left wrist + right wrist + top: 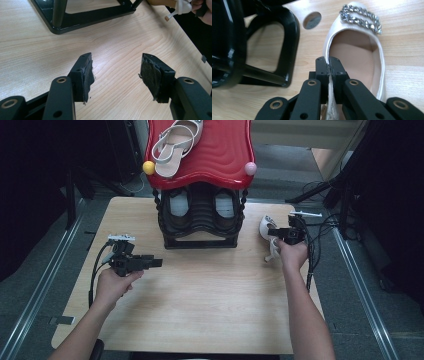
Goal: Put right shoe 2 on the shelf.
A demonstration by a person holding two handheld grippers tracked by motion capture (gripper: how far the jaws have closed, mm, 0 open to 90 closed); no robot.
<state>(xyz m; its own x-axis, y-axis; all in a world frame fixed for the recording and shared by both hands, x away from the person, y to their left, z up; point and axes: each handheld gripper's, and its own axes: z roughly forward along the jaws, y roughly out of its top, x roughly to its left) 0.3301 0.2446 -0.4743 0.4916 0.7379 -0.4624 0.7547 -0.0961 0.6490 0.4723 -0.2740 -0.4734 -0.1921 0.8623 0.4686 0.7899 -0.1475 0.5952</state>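
Observation:
A white heeled shoe [359, 50] with a rhinestone buckle [360, 17] lies on the wooden table [200, 290], to the right of the black shoe rack [200, 220]. My right gripper [329, 62] is shut on the shoe's left side wall, the thin edge pinched between both pads. From above, the same gripper [287, 234] sits at the shoe [265, 227] near the table's right edge. My left gripper [116, 72] hangs open over bare wood with nothing between its pads, and it shows at the left [150, 262] in the high view.
The rack carries a red wavy top shelf [220, 150] with a matching white shoe [175, 145] on it, and dark shoes on a lower tier [200, 205]. A round hole [312, 20] pierces the table near the rack's foot [284, 50]. Cables trail off the right edge.

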